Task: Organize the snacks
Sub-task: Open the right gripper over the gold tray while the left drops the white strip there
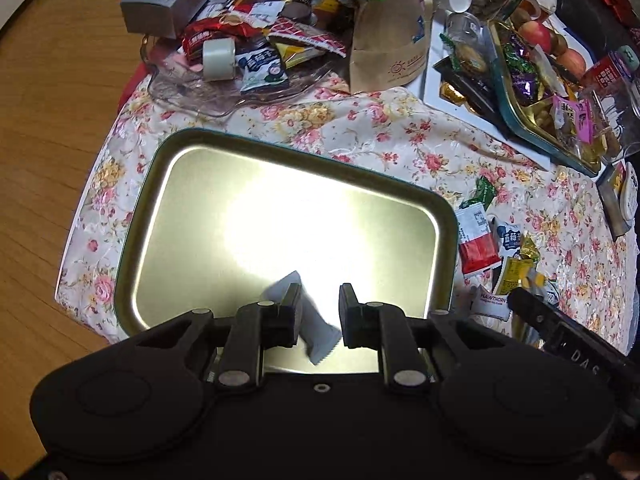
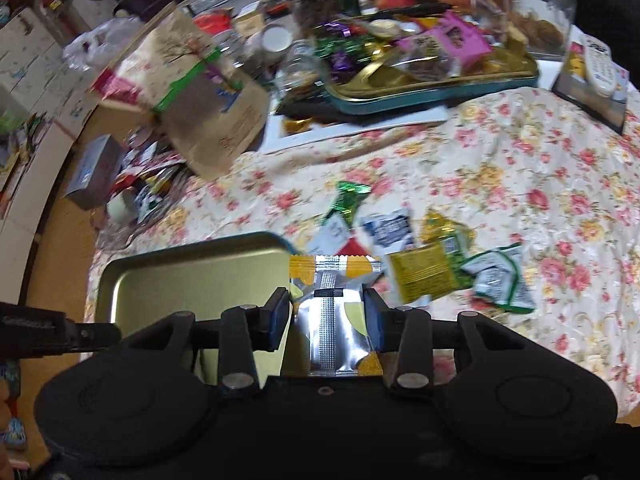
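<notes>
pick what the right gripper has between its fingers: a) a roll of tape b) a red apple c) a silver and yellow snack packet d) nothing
c: in the right wrist view the right gripper is closed on a silver and yellow snack packet, with both pads against its sides, near the edge of the metal tray.

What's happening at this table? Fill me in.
A person is sorting snacks with two handheld grippers. The left gripper hangs over the empty metal tray; a small pale packet sits between its fingers, and only the left finger seems to touch it. The right gripper holds a silver and yellow packet by the tray's corner. More snack packets lie loose on the floral tablecloth.
</notes>
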Demonstrator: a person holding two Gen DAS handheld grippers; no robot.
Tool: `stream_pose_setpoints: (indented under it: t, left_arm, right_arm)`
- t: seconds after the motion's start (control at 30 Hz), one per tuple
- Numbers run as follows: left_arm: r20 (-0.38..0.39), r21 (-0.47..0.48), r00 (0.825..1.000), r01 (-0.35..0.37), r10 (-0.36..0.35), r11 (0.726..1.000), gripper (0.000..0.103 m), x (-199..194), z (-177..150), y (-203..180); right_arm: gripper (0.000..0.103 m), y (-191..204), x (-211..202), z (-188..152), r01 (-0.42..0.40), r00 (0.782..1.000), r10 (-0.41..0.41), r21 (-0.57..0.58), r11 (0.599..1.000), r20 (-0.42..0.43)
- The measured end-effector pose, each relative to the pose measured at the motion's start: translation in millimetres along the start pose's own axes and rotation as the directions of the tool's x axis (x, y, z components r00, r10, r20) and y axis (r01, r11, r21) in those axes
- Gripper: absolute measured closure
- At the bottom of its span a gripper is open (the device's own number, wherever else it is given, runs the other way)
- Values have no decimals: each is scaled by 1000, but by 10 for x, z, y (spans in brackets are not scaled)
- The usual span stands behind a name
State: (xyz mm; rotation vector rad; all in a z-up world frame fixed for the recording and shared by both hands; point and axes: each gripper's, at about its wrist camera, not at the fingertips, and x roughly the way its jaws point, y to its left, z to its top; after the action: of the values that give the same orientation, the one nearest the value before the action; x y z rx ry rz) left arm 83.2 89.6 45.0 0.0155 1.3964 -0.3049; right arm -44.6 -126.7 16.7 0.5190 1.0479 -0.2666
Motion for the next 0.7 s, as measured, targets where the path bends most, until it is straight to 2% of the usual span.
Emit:
stream_pose_setpoints:
  t: [0.17, 0.23, 0.33, 0.47, 0.7]
  left_arm:
    - [-1, -15, 1000, 0, 0, 1000, 77, 3, -13, 51]
    - [1, -12, 1000, -5, 5, 1000, 77, 4, -14, 46]
    - [-4, -4, 1000, -8, 8, 1000, 77, 19, -19, 17]
    - [-12, 13, 1000, -11, 12, 1000, 77, 41, -30, -57]
    - [-38, 47, 999, -7, 9, 999, 77, 96, -51, -246]
  right_arm:
    - [58, 249, -9, -52, -98, 995, 97, -46, 994, -28]
    - [50, 350, -46, -71, -149, 989, 146, -70, 986, -38]
    - [48, 457, -86, -97, -182, 983, 178, -107, 977, -48]
    - [47, 464, -106, -101, -150, 988, 146, -122, 981, -42]
    - [47, 178, -30, -19, -54, 997, 52, -38, 998, -60]
